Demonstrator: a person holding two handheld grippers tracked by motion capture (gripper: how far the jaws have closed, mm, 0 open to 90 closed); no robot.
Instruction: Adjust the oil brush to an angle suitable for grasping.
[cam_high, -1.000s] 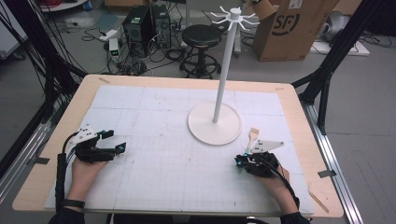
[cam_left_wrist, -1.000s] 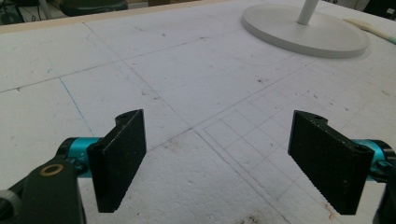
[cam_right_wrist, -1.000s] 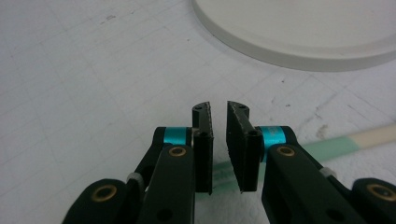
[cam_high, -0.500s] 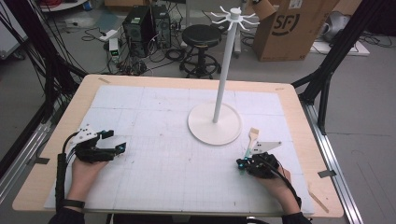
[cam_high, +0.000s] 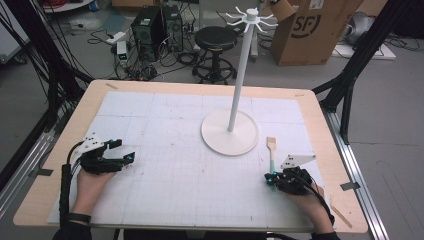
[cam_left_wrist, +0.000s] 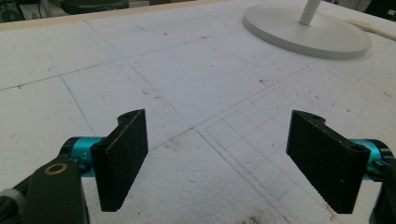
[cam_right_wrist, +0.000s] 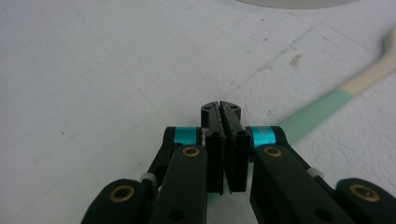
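The right gripper (cam_right_wrist: 223, 109) has its jaws pressed together, seemingly on nothing; the spatula (cam_high: 271, 152) with its green handle lies on the white mat (cam_high: 170, 130) just beside them, near the stand's round base (cam_high: 230, 132). The left gripper (cam_left_wrist: 217, 154) rests well apart, jaws spread wide.

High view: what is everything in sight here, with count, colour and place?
table: one, wooden rim, fills the middle
mat: one, white with grid lines, covers the tabletop
rack: one, white, pole on a round base, right of the mat's centre
spatula: one, wooden blade and mint handle, flat beside the rack's base
stool: one, black, on the floor behind the table
box: one, brown cardboard, floor at the back right
computers: two, black, floor at the back left
left claw: one, black, open, near left on the mat
right claw: one, black, shut, at the spatula's handle end
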